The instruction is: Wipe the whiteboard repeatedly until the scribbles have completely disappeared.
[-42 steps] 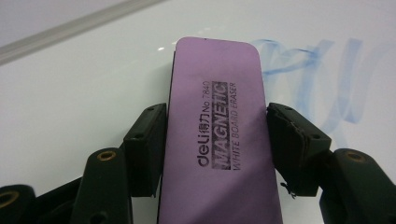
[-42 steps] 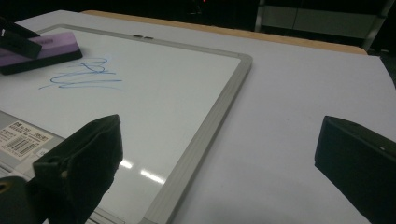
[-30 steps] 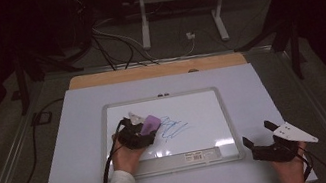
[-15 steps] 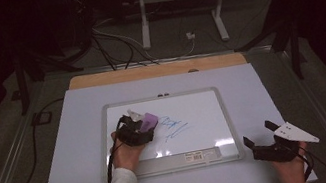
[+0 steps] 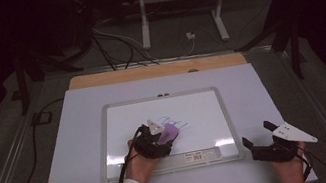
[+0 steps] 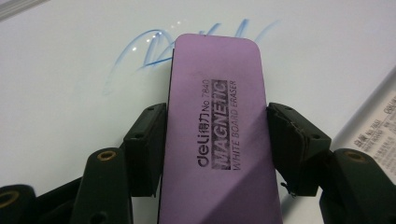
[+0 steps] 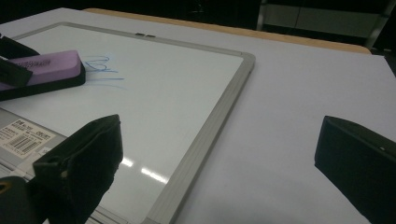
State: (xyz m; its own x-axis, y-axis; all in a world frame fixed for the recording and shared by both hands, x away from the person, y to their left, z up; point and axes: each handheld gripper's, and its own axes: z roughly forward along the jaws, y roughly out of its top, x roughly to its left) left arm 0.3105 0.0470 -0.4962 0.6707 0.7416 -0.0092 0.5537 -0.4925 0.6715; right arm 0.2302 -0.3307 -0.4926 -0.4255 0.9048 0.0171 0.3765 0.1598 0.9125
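The left tongs [image 6: 215, 135] are clamped on a purple rectangular foam whiteboard eraser [image 6: 217, 116], one black jaw pressed to each long side, its printed face turned up. In the high view those left tongs [image 5: 159, 140] sit just below the middle of the frame, with the eraser [image 5: 169, 132] lying flat on the lower middle of the grey-framed white whiteboard [image 5: 205, 109]. The eraser's far end touches a patch of blue marker scribble [image 6: 140, 49], which spreads toward the upper left of the left gripper view; in the high view the scribble [image 5: 176, 121] lies just right of the eraser.

The right tongs [image 7: 219, 163] stand wide with nothing between them, over the pale counter surface beside the whiteboard's frame [image 7: 210, 135]. In the high view the right tongs [image 5: 263, 137] are at the lower right, off the board and near its lower right corner, well apart from the eraser. The white counter [image 5: 72, 163] carries the board, and a strip of wooden edge [image 5: 157, 70] shows along its far side, toward the top of the frame.
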